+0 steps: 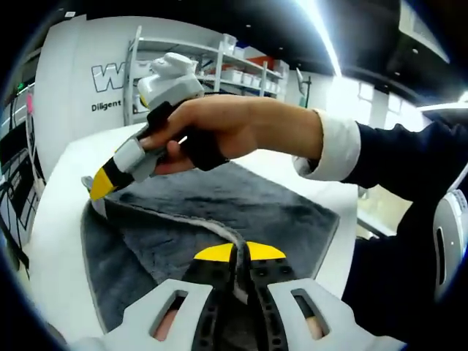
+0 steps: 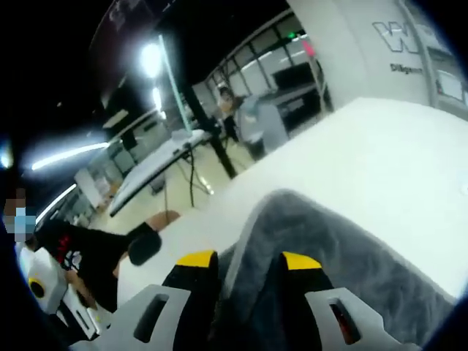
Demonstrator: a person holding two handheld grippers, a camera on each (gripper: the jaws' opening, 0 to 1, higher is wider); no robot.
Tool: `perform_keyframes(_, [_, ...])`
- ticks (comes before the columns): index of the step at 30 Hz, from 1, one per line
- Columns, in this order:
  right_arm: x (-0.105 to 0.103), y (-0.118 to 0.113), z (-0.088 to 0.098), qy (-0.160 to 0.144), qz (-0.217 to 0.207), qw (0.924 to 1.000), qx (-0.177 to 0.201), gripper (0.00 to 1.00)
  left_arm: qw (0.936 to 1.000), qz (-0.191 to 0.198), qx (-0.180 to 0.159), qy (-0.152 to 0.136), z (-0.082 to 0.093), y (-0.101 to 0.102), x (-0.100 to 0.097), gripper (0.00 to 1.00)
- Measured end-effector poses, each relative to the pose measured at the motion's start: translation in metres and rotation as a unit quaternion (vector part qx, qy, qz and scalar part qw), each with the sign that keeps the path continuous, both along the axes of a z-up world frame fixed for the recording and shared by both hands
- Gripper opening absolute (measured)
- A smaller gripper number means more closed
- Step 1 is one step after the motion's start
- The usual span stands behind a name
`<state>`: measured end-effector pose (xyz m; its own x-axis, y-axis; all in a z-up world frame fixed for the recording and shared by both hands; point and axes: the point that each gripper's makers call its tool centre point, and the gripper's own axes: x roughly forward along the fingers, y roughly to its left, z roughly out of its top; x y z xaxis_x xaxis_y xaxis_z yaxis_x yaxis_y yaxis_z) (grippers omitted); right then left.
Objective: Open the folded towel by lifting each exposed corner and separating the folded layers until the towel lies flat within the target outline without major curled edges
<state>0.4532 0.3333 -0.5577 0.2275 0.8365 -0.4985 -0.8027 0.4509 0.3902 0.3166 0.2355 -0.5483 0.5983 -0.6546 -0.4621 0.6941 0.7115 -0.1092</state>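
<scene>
A grey towel [image 1: 241,205] lies on the white table [image 1: 55,241], partly folded, with a pale hem running across it. In the left gripper view my left gripper [image 1: 239,253] is shut on a raised fold of the hem between its yellow tips. A hand [image 1: 219,128] brings the right gripper [image 1: 102,186] in from the upper left, its yellow tip at the towel's lifted far corner. In the right gripper view my right gripper [image 2: 248,259] holds a thick ridge of towel [image 2: 329,248] that rises between its jaws.
Bare white tabletop [image 2: 380,153] stretches past the towel to an edge. Shelving [image 1: 234,73] and a lettered wall stand behind. Another table [image 2: 157,164] and a person [image 2: 245,117] are across the floor. A dark sleeve [image 1: 409,219] crosses the right side.
</scene>
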Motion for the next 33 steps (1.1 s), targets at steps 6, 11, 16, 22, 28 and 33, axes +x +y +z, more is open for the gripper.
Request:
perform_keyframes(6, [-0.001, 0.002, -0.005, -0.012, 0.004, 0.9998, -0.013, 0.31, 1.0, -0.006, 0.007, -0.001, -0.002, -0.004, 0.001, 0.04])
perform_keyframes(11, [0.0, 0.003, -0.007, -0.042, 0.008, 0.9987, -0.029, 0.3, 0.9999, -0.01, 0.009, 0.001, -0.005, -0.008, 0.001, 0.04])
perform_keyframes(16, [0.012, 0.005, -0.009, -0.06, 0.019, 0.997, -0.044, 0.26, 0.9998, -0.015, 0.01, -0.001, -0.005, -0.01, 0.0, 0.04])
perform_keyframes(22, [0.022, 0.0, -0.007, -0.057, 0.012, 0.9974, -0.043, 0.22, 0.9998, -0.015, 0.015, -0.002, -0.006, -0.01, -0.002, 0.04])
perform_keyframes(28, [0.028, -0.007, -0.004, -0.058, 0.007, 0.9975, -0.04, 0.17, 0.9997, -0.017, 0.018, -0.002, -0.007, -0.012, -0.003, 0.04])
perform_keyframes(33, [0.03, -0.012, -0.002, -0.051, 0.004, 0.9981, -0.035, 0.13, 0.9997, -0.017, 0.018, -0.004, -0.006, -0.012, -0.004, 0.04])
